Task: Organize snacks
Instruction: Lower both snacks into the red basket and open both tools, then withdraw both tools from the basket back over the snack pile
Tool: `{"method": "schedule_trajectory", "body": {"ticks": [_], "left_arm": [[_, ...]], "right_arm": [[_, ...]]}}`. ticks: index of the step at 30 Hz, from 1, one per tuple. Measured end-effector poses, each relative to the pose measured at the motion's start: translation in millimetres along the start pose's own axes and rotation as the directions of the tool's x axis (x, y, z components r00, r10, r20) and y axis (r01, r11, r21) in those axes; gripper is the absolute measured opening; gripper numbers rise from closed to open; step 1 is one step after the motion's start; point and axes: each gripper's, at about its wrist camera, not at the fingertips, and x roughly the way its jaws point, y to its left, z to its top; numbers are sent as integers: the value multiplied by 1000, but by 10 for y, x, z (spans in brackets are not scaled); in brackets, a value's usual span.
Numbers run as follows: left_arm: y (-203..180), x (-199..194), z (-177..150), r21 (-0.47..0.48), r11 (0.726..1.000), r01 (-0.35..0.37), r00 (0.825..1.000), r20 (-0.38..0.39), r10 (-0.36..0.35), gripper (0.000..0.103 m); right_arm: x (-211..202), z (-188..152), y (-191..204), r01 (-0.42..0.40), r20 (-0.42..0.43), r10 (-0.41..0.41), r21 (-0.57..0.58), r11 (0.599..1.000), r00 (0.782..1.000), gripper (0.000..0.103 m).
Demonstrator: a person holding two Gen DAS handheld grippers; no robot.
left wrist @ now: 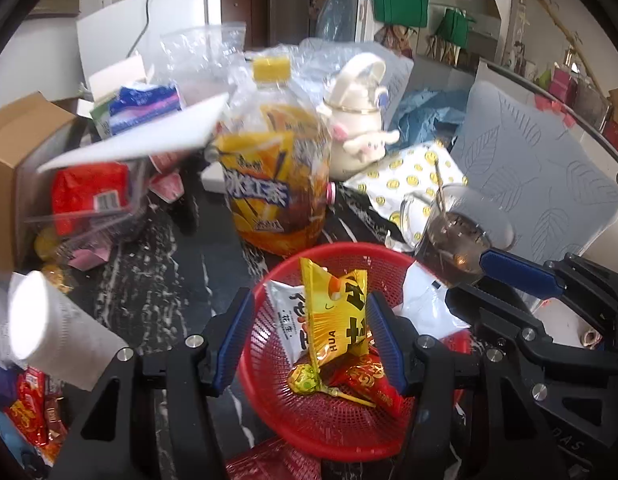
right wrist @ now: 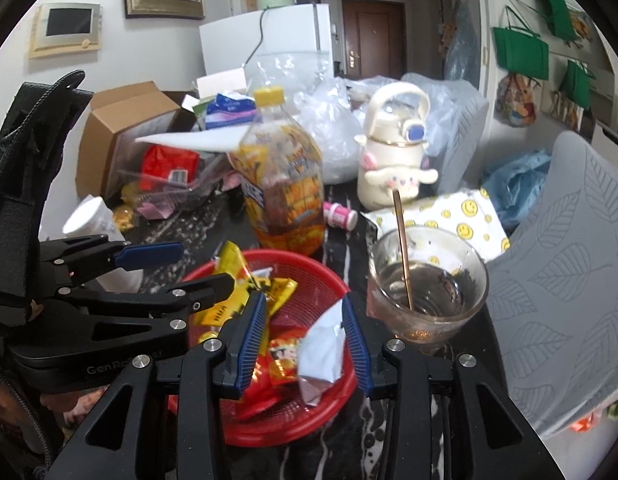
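A red mesh basket [left wrist: 269, 280] [right wrist: 293, 258] sits on the dark marble table, and both grippers hover over it. My left gripper [left wrist: 309, 340] [right wrist: 205, 266] is open. Below its jaws a yellow snack packet [left wrist: 337, 312] [right wrist: 237, 280] leans on a white peanut packet [left wrist: 287, 312], beside a lollipop [left wrist: 305, 380] and a red packet [left wrist: 373, 380] [right wrist: 283, 360]. My right gripper [right wrist: 305, 340] [left wrist: 467, 278] is open too. A white-silver packet [right wrist: 321, 352] [left wrist: 425, 304] lies loose in the basket between its pads, and they do not press on it.
Behind the basket stands an iced tea bottle [left wrist: 273, 168] [right wrist: 285, 184]. A glass [right wrist: 429, 284] [left wrist: 453, 240] with a stick in it is close on the right. A cartoon flask [right wrist: 393, 160], smiley bag [right wrist: 441, 216], clear box [left wrist: 89, 200], white cup [left wrist: 57, 328] and loose snacks [left wrist: 29, 408] crowd the table.
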Motion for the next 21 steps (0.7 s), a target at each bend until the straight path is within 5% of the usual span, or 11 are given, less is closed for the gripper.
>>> {"method": "schedule_trajectory", "body": {"ticks": [21], "left_arm": [[45,-1349,-188,-18,999,-35,980,195,38,57]], "right_arm": [[-1038,76,542,34,161,-20,-90,995,987,39]]}}
